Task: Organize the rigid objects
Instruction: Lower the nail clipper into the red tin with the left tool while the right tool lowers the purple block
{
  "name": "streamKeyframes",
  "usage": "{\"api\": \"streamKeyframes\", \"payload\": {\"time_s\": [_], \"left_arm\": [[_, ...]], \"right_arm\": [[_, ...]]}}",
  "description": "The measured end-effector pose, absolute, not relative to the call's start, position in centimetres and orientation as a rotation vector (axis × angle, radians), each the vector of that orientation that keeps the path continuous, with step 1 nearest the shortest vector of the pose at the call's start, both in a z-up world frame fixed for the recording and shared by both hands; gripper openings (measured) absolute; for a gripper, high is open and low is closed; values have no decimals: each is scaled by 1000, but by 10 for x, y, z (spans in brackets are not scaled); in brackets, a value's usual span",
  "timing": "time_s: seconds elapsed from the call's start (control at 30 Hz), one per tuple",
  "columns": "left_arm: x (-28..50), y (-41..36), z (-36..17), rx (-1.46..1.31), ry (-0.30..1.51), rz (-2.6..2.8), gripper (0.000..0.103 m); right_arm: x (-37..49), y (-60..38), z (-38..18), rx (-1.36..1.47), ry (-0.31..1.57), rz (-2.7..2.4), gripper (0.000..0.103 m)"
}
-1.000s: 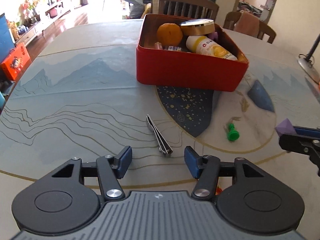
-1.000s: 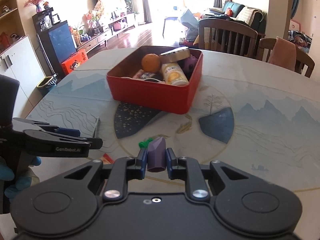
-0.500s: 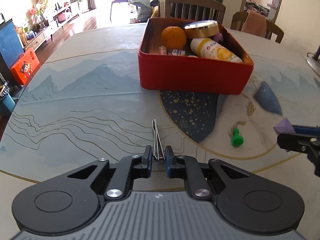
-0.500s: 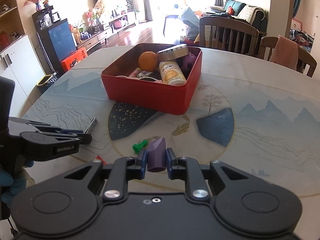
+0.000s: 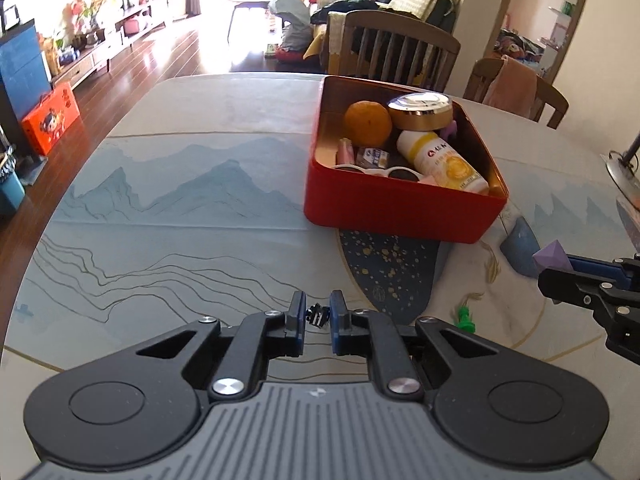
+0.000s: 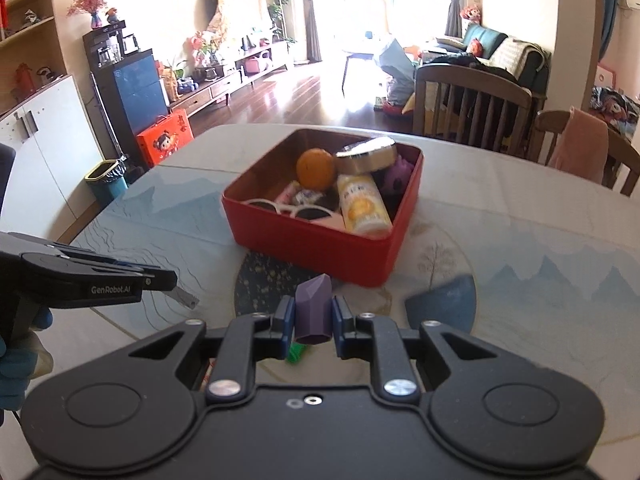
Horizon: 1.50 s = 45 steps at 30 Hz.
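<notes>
Left gripper (image 5: pixel 317 317), jaws clamping the nail clipper (image 6: pixel 185 298) above the bench (image 5: pixel 180 208); red tin (image 5: pixel 400 210) sitting mid-bench, holding orange, bottle and sunglasses; right gripper (image 6: pixel 313 316), jaws pinching the upright purple crystal (image 6: pixel 313 309) before it.

Left gripper (image 5: pixel 316 316): jaws nearly together, pads clamped on nail clipper (image 5: pixel 317 315), tilted steeply down, over near edge of table. Seen from right wrist view, it enters at left, clipper end poking past its tip; blue-gloved hand (image 6: pixel 16 364) wraps its handle. Right gripper (image 6: pixel 313 314): 2 pads pinch purple crystal (image 6: pixel 313 304) upright, pointing down toward table middle.
</notes>
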State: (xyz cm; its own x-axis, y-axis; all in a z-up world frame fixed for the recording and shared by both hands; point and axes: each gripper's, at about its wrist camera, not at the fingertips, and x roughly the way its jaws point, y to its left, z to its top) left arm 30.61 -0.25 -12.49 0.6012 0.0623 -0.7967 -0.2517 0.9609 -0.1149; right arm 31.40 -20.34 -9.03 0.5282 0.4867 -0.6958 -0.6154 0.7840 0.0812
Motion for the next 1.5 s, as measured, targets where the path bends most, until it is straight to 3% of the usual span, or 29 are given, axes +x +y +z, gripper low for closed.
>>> {"api": "streamKeyframes", "payload": {"time_s": [0.37,0.63,1.0,1.5], "left_arm": [[324,-2,-84,-225,851,170,11],[383,-1,-48,-192,768,157,11],[456,0,-81,-257,817,167,11],[469,-6,-116,-235,893,178,11]], "right_arm": [[346,-180,-76,-207,725,703,19],[385,-155,-78,-248,712,704,19],[413,-135,-109,-307,776,720,19],[426,-136,-123,-276,829,742,22]]}}
